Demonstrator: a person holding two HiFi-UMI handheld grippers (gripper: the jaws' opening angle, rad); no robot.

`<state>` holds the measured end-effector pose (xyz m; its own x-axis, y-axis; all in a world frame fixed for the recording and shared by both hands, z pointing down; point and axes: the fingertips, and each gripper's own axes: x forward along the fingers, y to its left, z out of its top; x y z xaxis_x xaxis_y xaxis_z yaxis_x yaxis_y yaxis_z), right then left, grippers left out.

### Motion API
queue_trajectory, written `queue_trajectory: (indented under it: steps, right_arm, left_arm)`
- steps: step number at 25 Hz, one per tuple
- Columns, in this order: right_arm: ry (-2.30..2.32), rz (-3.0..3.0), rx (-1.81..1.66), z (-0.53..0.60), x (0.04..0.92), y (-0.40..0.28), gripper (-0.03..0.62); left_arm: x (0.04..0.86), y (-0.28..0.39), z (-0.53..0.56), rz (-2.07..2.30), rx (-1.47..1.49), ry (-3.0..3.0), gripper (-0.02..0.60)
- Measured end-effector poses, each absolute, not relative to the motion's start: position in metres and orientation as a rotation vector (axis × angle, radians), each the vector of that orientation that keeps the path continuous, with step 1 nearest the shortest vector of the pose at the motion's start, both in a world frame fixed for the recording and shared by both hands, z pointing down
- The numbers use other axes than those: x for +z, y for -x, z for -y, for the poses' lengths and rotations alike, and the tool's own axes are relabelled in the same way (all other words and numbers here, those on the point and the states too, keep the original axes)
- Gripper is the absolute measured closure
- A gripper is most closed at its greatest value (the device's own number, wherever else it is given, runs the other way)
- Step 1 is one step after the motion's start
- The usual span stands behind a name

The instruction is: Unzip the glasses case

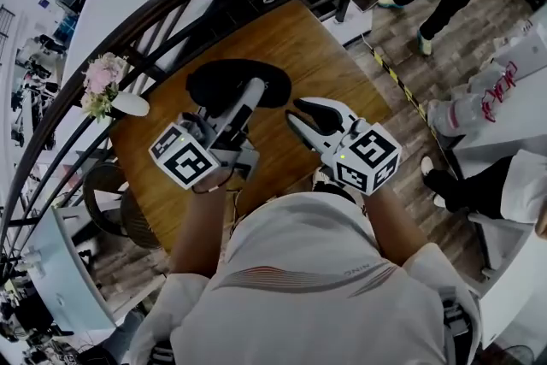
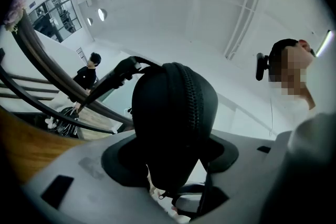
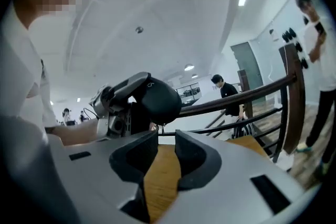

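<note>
My left gripper clamps one end of the black glasses case, held off the tabletop over its middle. The right gripper has a narrow gap with nothing in it, and the zipper pull dangles just past its tips. If I close short, I miss the pull. If I tug sideways, the case could twist out of the left grip.

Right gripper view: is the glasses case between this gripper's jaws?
No, the right gripper is open, only table showing in its gap; the glasses case is beyond it.
</note>
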<state>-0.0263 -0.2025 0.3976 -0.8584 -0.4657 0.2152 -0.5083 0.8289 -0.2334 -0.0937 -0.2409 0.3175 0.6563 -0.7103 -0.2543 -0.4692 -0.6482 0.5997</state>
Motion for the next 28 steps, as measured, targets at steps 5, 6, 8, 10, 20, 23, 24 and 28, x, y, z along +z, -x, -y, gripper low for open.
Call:
queue_trajectory:
  steps: [5,6,8,10,20,23,24,28]
  right_arm:
    - [-0.733,2.772,0.229,0.201,0.407,0.039,0.419]
    - [-0.727,2.772,0.236,0.201,0.407,0.042,0.419]
    - [-0.74,2.776,0.252,0.203,0.407,0.045,0.438]
    - [-0.758,2.781,0.258,0.206,0.406,0.044,0.494]
    - [-0.839,2.716,0.203,0.218,0.412,0.023,0.542]
    - [-0.842,2.691,0.156,0.217,0.414,0.018,0.54]
    - [-0.841,2.684,0.147,0.216,0.415,0.017,0.54]
    - [-0.867,2.647,0.103,0.218,0.421,0.01,0.54]
  left_arm:
    - [0.317,0.093,0.241,0.913,-0.652,-2.377,0.319]
    - [0.316,0.093,0.241,0.91,-0.651,-2.378,0.319]
    - [0.316,0.09,0.24,0.902,-0.647,-2.383,0.319]
    - [0.316,0.088,0.24,0.898,-0.642,-2.385,0.319]
    - [0.328,0.075,0.235,0.907,-0.491,-2.429,0.331]
    - [0.329,0.068,0.233,0.887,-0.446,-2.466,0.336]
    - [0.33,0.066,0.232,0.879,-0.431,-2.477,0.337]
    - [0.337,0.063,0.227,0.842,-0.381,-2.494,0.342]
